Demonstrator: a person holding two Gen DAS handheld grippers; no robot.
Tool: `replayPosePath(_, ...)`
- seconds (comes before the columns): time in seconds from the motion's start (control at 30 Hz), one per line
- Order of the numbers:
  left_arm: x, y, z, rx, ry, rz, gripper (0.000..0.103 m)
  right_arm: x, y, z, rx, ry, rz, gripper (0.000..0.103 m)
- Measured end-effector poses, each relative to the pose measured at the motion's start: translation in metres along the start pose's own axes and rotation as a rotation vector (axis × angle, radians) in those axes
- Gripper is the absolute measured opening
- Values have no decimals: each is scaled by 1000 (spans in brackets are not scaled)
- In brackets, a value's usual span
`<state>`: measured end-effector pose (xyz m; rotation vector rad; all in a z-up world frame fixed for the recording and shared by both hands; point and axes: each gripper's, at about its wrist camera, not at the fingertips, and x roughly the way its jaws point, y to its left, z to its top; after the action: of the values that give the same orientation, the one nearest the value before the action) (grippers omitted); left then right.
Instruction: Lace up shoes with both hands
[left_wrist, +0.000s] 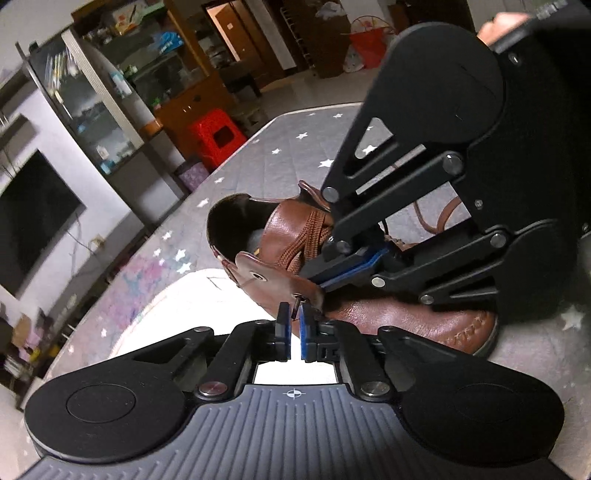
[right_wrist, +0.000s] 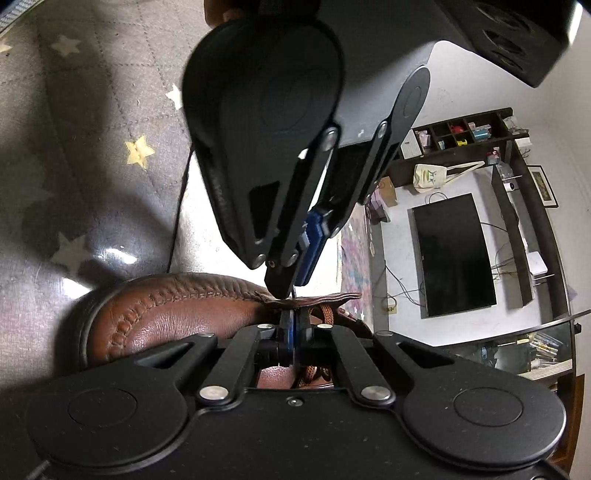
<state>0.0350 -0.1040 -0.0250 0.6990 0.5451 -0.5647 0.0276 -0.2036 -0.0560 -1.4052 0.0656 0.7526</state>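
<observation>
A glossy brown leather shoe (left_wrist: 388, 317) with a stitched toe lies on the star-print quilted counter (left_wrist: 288, 140). The left claw (left_wrist: 294, 325) pinches the thin lace tip (left_wrist: 294, 308) poking through the eyelet flap; the right claw (left_wrist: 347, 267) is pressed together on the woven brown lace (left_wrist: 306, 236)

Brown leather shoe (left_wrist: 399, 321) on side; brown lace (left_wrist: 306, 236) partly threaded, tip (left_wrist: 295, 306) through eyelet.
</observation>
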Motion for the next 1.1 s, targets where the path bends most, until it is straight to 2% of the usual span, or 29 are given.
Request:
replayPosePath(0.1, 2, -2, 1, -25, -2, 16, 3, 0, -1, -1, 7, -1, -7, 1)
replayPosePath(0.27, 1, 0, 0, -139, 1, 43, 3, -2, -3, -2, 25, -2, -21, 1)
replayPosePath(0.4, -4, -2, -3, -205, -5, 83, 3, -8, -6, -3, 57, -1, -37, 20)
replayPosePath(0.53, -11, 0, -8, -284, -3, 132, 3, -24, 4, 0, 92, 0, -55, 24)
replayPosePath(0.6, -17, 2, -13, -325, -6, 165, 3, -29, 4, -2, 108, 4, -61, 25)
replayPosePath(0.87, -64, 21, -34, -489, -33, 396, 2, -46, 5, -8, 167, 32, -80, 26)
replayPosePath(0.97, -83, 27, -44, -548, -40, 454, 2, -49, 5, -10, 186, 45, -82, 26)
replayPosePath(1.1, -107, 30, -56, -606, -56, 471, 3, -53, 9, -13, 210, 59, -85, 26)
